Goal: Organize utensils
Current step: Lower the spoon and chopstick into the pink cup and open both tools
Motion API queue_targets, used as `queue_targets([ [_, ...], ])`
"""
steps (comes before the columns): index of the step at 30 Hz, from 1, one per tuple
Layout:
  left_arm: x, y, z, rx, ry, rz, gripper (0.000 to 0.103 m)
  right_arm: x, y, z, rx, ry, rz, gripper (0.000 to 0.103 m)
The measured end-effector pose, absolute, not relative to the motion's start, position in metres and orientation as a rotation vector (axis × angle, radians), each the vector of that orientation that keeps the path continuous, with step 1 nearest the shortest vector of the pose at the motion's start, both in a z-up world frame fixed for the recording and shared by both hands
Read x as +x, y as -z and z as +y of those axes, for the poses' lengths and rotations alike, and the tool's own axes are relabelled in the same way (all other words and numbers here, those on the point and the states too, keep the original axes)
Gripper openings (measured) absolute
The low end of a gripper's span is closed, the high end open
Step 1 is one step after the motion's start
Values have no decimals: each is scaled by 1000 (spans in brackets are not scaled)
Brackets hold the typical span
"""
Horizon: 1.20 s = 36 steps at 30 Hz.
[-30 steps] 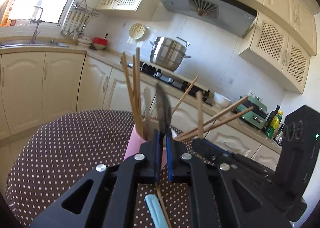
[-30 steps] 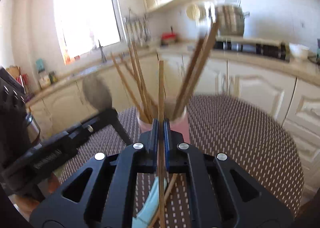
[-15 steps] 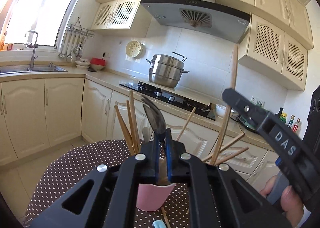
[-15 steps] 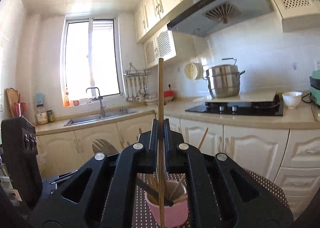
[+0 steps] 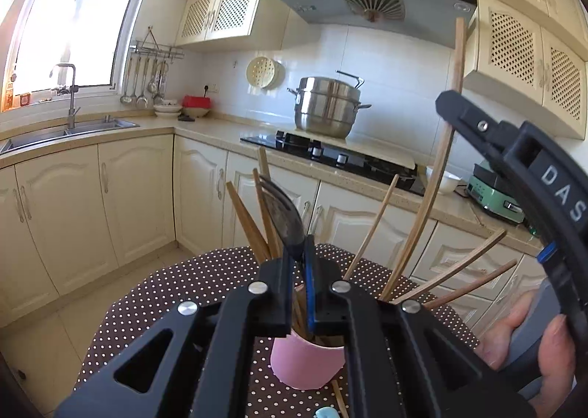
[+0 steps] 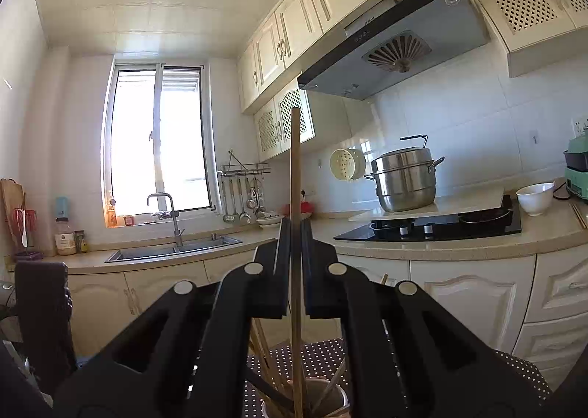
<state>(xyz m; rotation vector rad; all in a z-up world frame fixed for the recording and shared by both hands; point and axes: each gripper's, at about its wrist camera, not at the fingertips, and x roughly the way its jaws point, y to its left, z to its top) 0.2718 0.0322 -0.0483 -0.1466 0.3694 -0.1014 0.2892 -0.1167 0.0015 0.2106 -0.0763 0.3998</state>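
Observation:
A pink cup (image 5: 308, 363) stands on the dotted table (image 5: 176, 293) with several wooden chopsticks (image 5: 250, 223) fanned out of it. My left gripper (image 5: 298, 263) is shut on a dark spoon (image 5: 283, 216), held upright just above the cup. My right gripper (image 6: 293, 230) is shut on a single wooden chopstick (image 6: 295, 168), held vertical with its lower end in the cup (image 6: 323, 399). The right gripper also shows in the left wrist view (image 5: 514, 161), holding that chopstick (image 5: 450, 146).
A light blue item (image 5: 327, 412) and a loose chopstick (image 5: 340, 399) lie on the table by the cup. Kitchen counter, sink (image 5: 66, 128), stove with steel pot (image 5: 327, 109) and cabinets stand behind.
Both grippers rose and tilted up over the cup. The right gripper brought its chopstick upright, its lower end now inside the cup. The left still holds the spoon.

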Motion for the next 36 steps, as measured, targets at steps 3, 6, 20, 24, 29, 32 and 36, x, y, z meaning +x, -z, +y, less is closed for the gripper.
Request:
queue_targets([
  [3,277,53,31,-141,97,382,6,292,2,-117,218,-392,-82,6],
  [6,281,57,30,-140,104,391,6,293,3,-117,216,-390,-90,6],
  [20,288,63,32,-198,126,385,19,297,2,-111,205,-393,-89,6],
  [24,286,62,34,-216,122,368,28,299,10,-107,188,-390,-53,6],
  [29,283,61,34,-223,102,355,36,296,14,-107,181,-393,-30,6],
  [32,281,60,35,-229,89,350,40,293,16,-105,167,-393,-15,6],
  [36,279,60,35,-215,46,339,47,291,20,-104,145,-388,5,6],
])
